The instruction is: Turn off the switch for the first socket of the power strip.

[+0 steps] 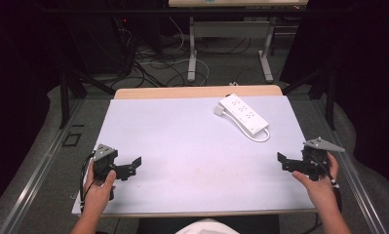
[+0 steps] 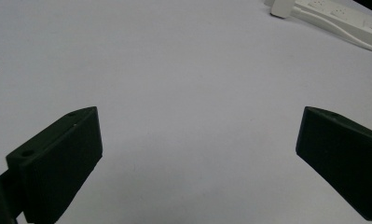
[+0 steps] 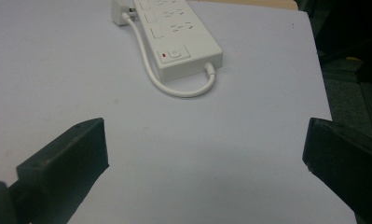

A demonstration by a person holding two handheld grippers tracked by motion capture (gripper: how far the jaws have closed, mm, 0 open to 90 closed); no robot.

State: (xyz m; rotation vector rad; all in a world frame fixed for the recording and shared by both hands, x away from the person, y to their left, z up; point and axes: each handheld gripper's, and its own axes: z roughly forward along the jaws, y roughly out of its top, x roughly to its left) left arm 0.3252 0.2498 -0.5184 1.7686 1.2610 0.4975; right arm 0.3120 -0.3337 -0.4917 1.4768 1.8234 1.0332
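Both grippers, left (image 1: 133, 165) and right (image 1: 283, 161), hover with jaws released, well apart from the power strip (image 1: 243, 114), whose looped cord (image 3: 174, 84) could snag a careless reach.

A table (image 1: 133, 92) with a pale wooden top carries a large white sheet (image 1: 182, 151) that covers nearly all of it, and on the sheet, toward the far right corner, lies a white power strip (image 1: 243, 115) with its white cord (image 1: 260, 137) looped beside it and its plug (image 1: 220, 110) at the far end.
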